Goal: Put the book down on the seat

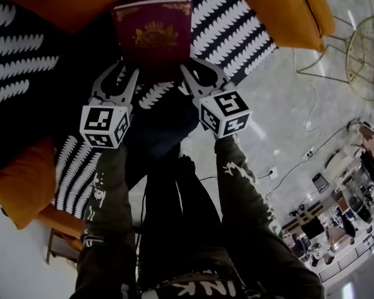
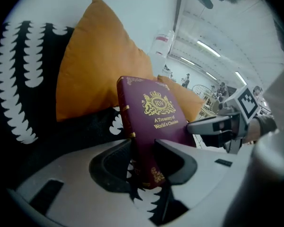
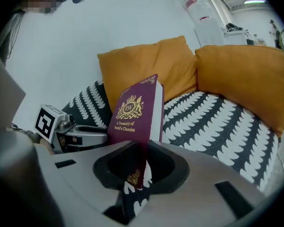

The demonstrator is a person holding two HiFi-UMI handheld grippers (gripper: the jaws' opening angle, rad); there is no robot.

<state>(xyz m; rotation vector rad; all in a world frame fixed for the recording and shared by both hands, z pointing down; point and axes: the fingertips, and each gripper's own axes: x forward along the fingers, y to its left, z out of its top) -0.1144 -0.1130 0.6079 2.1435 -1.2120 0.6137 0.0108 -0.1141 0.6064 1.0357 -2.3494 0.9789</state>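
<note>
A maroon book [image 1: 153, 33] with a gold crest hangs over the black seat with its white leaf pattern [image 1: 230, 23]; the cover faces up. My left gripper [image 1: 126, 76] is shut on its near left corner and my right gripper [image 1: 191, 72] on its near right corner. In the left gripper view the book [image 2: 154, 122] stands between the jaws of the left gripper [image 2: 144, 167], spine to the left, and the right gripper [image 2: 222, 126] shows beyond it. In the right gripper view the book [image 3: 135, 110] is pinched at its lower edge by the right gripper [image 3: 138, 163], above the seat [image 3: 213, 122].
Orange cushions [image 1: 287, 8] line the seat's back, with another [image 1: 22, 185] at the near left end. Grey floor with cables lies to the right, and a wire side table [image 1: 369, 52] stands there. The person's legs [image 1: 174, 229] are below the grippers.
</note>
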